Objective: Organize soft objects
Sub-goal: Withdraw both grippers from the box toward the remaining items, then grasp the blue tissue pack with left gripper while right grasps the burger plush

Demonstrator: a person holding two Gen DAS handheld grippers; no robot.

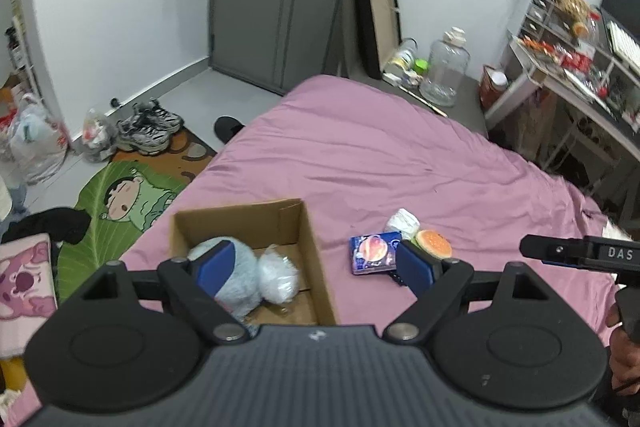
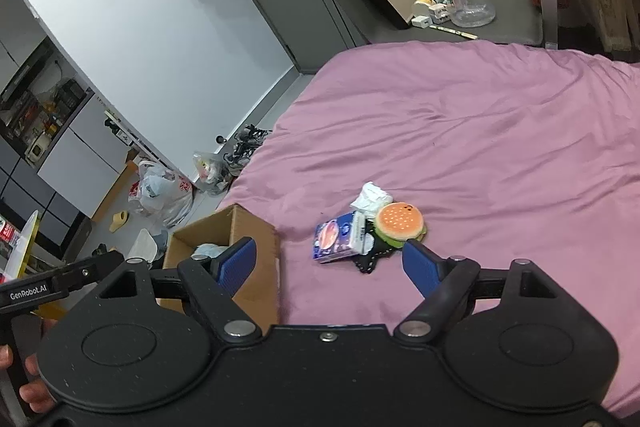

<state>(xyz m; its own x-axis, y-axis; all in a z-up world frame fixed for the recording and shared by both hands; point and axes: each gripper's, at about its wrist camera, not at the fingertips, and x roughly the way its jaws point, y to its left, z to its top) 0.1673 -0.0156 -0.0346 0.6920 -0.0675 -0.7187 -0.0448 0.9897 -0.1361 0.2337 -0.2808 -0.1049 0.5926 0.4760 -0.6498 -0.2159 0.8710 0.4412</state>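
Both grippers, left gripper (image 1: 314, 269) and right gripper (image 2: 330, 265), are hovering spread wide, holding nothing. Burger plush (image 2: 401, 225), tissue pack (image 2: 340, 237) and white wad (image 2: 371, 198) are lying clustered, touching, beside the cardboard box (image 1: 310, 243). Risk: a pinch is likely dragging neighbours or snagging the pink sheet (image 2: 480, 147).

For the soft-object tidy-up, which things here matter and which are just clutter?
Job: cardboard box, blue plush toy and white fluffy ball inside it; tissue pack, burger toy, crumpled white cloth, dark cloth on the bed.
Clutter: sneakers, water jug, plastic bags.
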